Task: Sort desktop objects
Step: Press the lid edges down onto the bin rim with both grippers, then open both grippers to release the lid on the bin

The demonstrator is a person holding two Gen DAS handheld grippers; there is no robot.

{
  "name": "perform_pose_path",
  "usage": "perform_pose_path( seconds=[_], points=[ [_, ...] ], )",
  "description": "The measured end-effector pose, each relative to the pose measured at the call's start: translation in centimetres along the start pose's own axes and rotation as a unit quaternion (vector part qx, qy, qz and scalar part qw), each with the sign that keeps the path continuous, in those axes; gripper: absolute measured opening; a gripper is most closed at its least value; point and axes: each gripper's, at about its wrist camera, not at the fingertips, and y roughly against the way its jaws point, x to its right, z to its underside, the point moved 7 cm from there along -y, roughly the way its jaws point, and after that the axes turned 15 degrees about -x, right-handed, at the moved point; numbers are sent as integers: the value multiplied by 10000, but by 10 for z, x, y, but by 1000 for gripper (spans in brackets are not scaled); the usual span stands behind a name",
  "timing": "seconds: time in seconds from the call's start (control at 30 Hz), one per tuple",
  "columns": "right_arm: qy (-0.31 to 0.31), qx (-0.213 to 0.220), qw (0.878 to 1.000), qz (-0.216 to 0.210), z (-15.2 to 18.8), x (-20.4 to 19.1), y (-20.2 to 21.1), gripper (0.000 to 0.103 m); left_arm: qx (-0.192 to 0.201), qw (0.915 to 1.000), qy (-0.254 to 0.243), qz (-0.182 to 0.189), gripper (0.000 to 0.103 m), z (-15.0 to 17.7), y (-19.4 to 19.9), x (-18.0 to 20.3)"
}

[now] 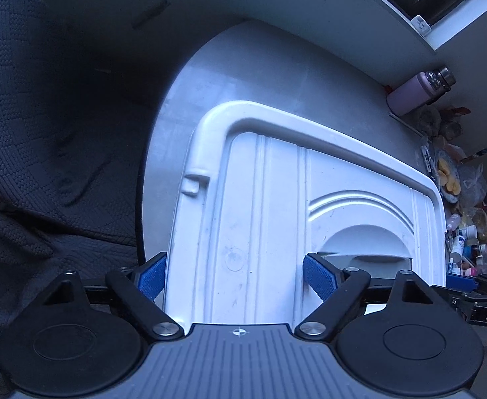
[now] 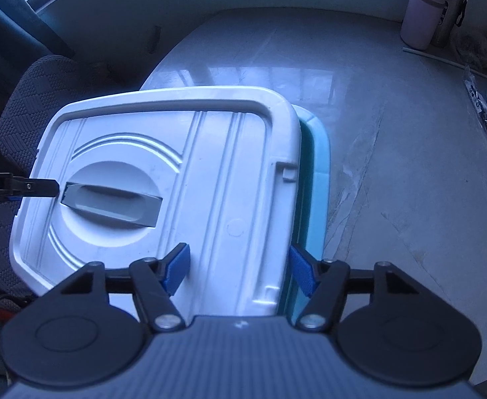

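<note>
A white plastic lid (image 2: 210,173) with a grey recessed handle (image 2: 110,201) lies askew on a light blue storage box (image 2: 313,173) on the grey table. My right gripper (image 2: 240,269) is open, its blue pads on either side of the lid's right edge. My left gripper (image 1: 236,279) is open over the lid (image 1: 260,216), its pads straddling the lid's left part, near the handle (image 1: 366,259). The left gripper's finger also shows in the right wrist view (image 2: 40,188), beside the handle. The box's contents are hidden.
A pink bottle (image 2: 423,13) and a steel flask (image 2: 449,3) stand at the table's far right. A plate of food (image 1: 447,176), bags and several small bottles (image 1: 466,246) crowd the right side. A dark quilted chair (image 1: 44,133) is at the left.
</note>
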Motion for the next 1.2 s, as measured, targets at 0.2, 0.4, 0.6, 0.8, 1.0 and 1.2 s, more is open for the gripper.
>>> perform_pose_path(
  seconds=[0.2,0.4,0.6,0.8,1.0,1.2],
  points=[
    [16,31,10000,54,2,1,2,65,92,9996,-212,-174,85,0,10,10],
    [-8,64,10000,71,4,7,4,65,47,9994,-267,-192,85,-1,14,12],
    [-82,115,9999,94,7,9,8,65,12,9994,-304,-180,85,-1,11,22],
    [-141,103,9998,58,11,13,8,65,-30,9990,-377,-248,85,-1,9,27],
    [-132,96,9998,61,16,11,4,66,-120,9986,-398,-315,86,0,3,26],
    [-252,61,9997,6,21,11,3,73,-120,9984,-405,-367,87,6,-2,24]
  ],
)
